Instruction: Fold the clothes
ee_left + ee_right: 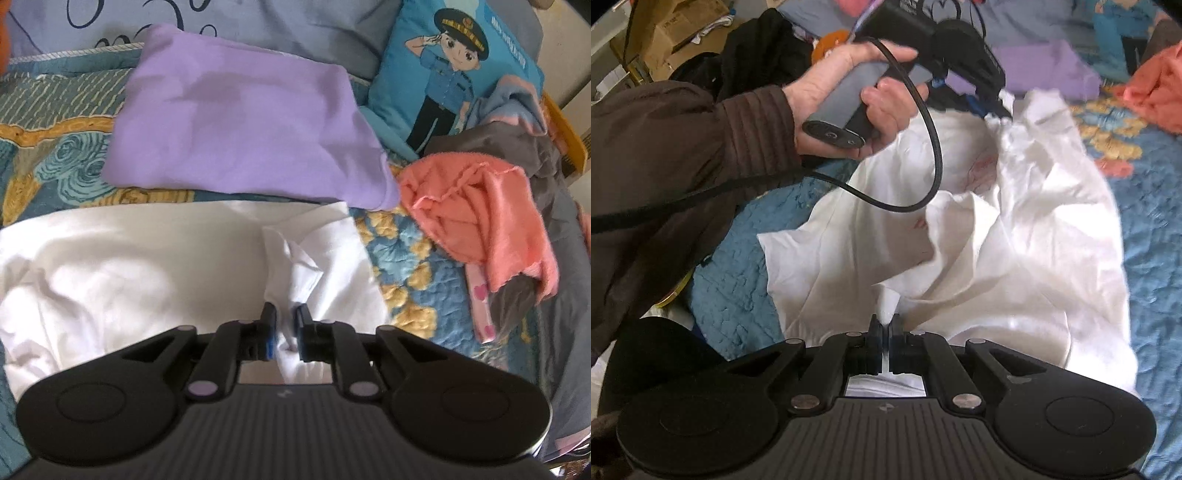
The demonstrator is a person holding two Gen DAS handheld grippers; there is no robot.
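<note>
A white garment (129, 266) lies crumpled on the patterned quilt (48, 162). My left gripper (285, 317) is shut on a bunched fold of it and lifts that edge; the gripper also shows in the right wrist view (993, 107), held by a hand, pinching the far edge of the white garment (1015, 221). My right gripper (885, 325) is shut on the near edge of the same garment. A folded purple garment (240, 118) lies just beyond the white one.
A crumpled coral towel (480, 214) and grey clothes (546, 177) are piled at the right. A blue cartoon pillow (443, 74) leans at the back right. A brown-sleeved arm (683, 166) and black cable (923, 166) cross the left. Cardboard boxes (676, 33) stand beyond the bed.
</note>
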